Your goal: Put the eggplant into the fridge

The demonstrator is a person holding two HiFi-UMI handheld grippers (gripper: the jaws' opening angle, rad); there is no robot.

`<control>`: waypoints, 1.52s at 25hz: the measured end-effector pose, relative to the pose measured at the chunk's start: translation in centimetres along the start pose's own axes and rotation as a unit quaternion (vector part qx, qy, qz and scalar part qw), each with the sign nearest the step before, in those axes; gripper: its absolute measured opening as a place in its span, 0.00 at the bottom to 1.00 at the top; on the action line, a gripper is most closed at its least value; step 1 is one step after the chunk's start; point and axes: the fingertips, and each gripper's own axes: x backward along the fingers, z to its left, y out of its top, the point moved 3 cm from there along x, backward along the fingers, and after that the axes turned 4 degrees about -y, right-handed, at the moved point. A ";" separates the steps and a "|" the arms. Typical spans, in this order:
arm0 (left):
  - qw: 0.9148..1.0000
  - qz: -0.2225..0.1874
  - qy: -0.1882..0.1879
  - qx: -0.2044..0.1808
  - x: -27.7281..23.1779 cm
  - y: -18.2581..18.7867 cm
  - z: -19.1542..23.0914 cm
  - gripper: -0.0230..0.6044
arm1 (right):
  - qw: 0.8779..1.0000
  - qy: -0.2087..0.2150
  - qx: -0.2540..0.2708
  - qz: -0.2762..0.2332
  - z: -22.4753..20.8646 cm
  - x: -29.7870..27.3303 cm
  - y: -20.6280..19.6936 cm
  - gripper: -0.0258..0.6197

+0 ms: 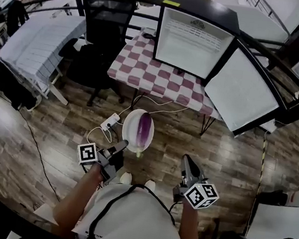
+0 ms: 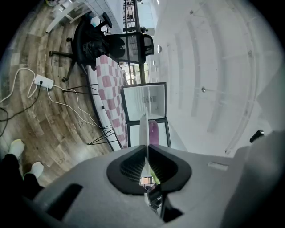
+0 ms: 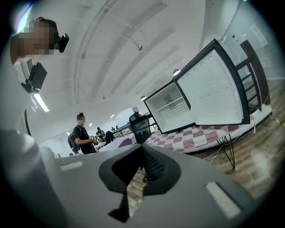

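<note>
Two grippers show low in the head view, one in each of the person's hands. Left gripper [image 1: 120,147]: jaws nearly together, pinched on the near rim of a white plate [image 1: 131,125]. In the left gripper view the plate runs edge-on as a thin white line straight between the pads. Eggplant [image 1: 145,130] lies on that plate, purple, its green stem end toward the gripper. It is out in front of the person, above the floor, well apart from the fridge.

Right gripper [image 1: 187,159]: I read the jaws as closed with nothing between them; its own view shows the pads meeting at the tips. It hangs beside the left one and touches neither plate nor eggplant.

Below the plate, on the wood floor [image 1: 39,123], a white power strip [image 1: 110,121] with cables trailing off.

Farther out, a table with a red-and-white checked cloth [image 1: 145,66]. The fridge [image 1: 195,43] stands on it, white inside, its door [image 1: 241,93] swung wide to the right. A black office chair [image 1: 105,23] sits left of the table.
</note>
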 end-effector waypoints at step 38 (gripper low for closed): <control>0.999 0.018 -0.027 0.012 5.2 6.7 0.5 0.09 | 0.999 -0.023 -0.024 -0.018 6.5 -3.8 -2.7 0.05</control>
